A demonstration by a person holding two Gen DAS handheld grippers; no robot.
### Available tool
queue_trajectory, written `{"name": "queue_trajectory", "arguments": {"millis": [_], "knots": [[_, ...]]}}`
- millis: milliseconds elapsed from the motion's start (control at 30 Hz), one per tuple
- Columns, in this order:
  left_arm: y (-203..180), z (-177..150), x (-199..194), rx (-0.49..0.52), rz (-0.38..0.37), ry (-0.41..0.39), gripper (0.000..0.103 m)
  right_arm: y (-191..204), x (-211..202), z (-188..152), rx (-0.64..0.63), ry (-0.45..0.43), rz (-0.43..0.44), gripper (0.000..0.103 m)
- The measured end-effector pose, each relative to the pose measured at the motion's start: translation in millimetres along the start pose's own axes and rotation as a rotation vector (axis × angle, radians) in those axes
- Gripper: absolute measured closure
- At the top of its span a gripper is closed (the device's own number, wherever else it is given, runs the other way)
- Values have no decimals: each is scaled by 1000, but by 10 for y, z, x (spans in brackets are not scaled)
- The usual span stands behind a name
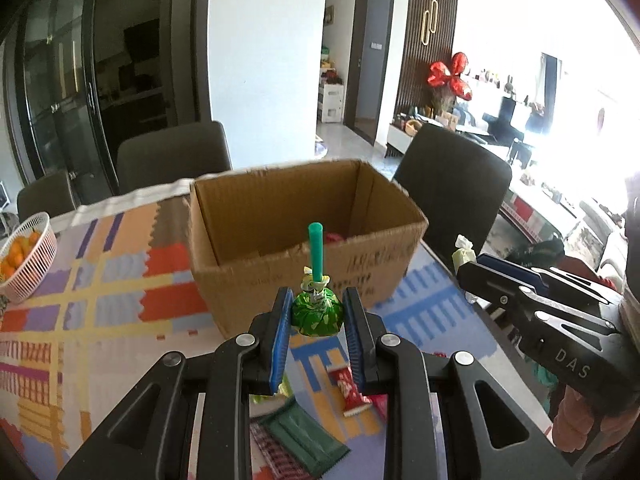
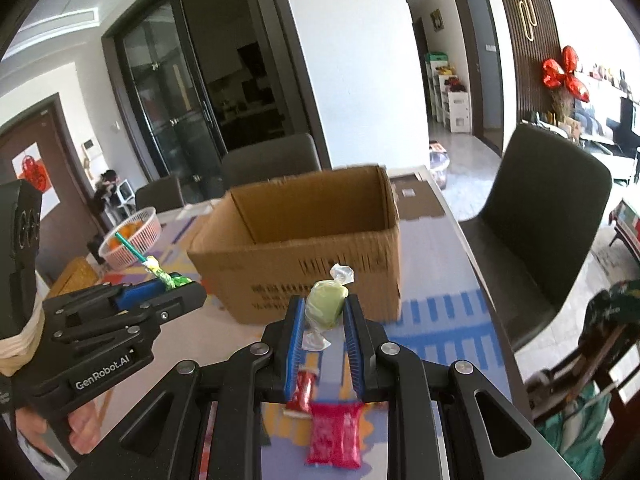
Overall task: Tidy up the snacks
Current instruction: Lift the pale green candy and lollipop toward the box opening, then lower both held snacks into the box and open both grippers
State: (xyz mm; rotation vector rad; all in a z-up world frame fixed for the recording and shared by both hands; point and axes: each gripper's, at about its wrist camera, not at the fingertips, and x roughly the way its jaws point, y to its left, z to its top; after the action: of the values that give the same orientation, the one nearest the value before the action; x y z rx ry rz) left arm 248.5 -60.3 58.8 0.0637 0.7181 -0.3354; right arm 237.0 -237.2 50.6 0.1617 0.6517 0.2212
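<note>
Two tongs, each clamped on a sweet. Left gripper (image 1: 316, 316) pinched tight around a green-wrapped lollipop (image 1: 316, 312), green stick pointing up. Right gripper (image 2: 323, 312) squeezed on a pale green wrapped candy (image 2: 325, 307). Just ahead of both pairs of fingertips, an open cardboard box (image 1: 304, 276) on the patterned tablecloth (image 1: 120, 300). Below the jaws, loose red packets (image 2: 334, 434) and a dark green packet (image 1: 308, 440). Far left of the left tongs, a basket of oranges (image 1: 30, 256).

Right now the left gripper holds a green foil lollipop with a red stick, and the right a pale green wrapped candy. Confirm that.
Not quite: the green foil lollipop in the left gripper has a green stick, as the left wrist view shows. The right gripper does hold the pale green wrapped candy.
</note>
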Motion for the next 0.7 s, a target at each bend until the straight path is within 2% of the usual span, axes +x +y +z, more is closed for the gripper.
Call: {"name": "queue_trajectory", "arguments": {"millis": [333,700], "knots": [[171,397,51,-5,11,-32,77,109,62,454,-36,-48,35,82],[397,675,403,-6,40,-4,77,146,491,775,-75,-6,55,82]]}}
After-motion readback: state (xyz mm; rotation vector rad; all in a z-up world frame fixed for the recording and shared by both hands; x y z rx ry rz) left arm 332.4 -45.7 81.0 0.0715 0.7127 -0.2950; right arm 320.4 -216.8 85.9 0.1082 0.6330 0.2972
